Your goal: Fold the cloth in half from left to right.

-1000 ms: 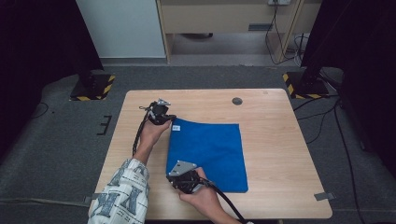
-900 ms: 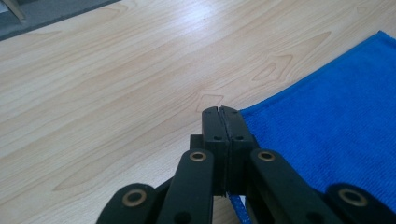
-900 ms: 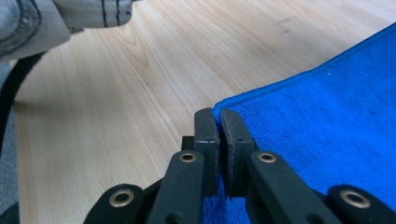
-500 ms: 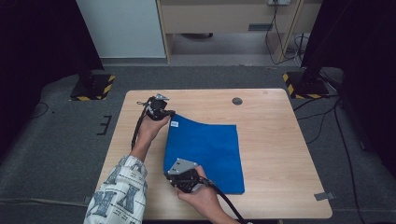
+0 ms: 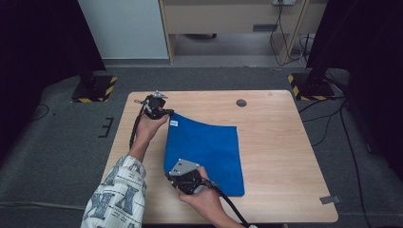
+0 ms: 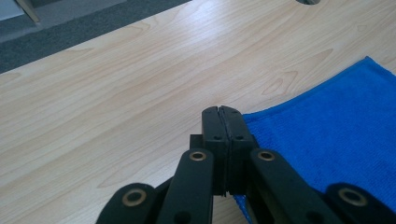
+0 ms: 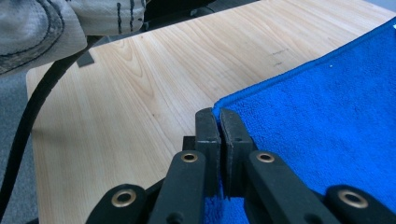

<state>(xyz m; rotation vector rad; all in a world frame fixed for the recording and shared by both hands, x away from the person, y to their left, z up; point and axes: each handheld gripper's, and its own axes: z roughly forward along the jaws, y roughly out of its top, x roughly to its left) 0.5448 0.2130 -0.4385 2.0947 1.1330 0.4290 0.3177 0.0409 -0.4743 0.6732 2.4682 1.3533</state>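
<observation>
A blue cloth (image 5: 209,152) lies on the light wooden table (image 5: 280,152), with its left edge raised off the wood. My left gripper (image 5: 165,114) is shut on the cloth's far left corner and holds it up; a small white tag (image 5: 174,123) shows beside it. In the left gripper view the jaws (image 6: 222,113) meet, with the blue cloth (image 6: 336,140) pinched low between them and spreading to the right. My right gripper (image 5: 172,175) is shut on the near left corner. Its closed tips (image 7: 218,116) clamp the edge of the cloth (image 7: 327,112).
A round dark grommet (image 5: 241,102) sits near the table's far edge. A strip of grey tape (image 5: 330,199) lies at the near right corner. A patterned sleeve (image 5: 116,194) reaches in at the lower left. Dark stands and cables border the table on the carpet.
The left gripper has risen a little and drawn the far left corner up and to the left. The cloth's left edge has shifted left. The right gripper has barely moved.
</observation>
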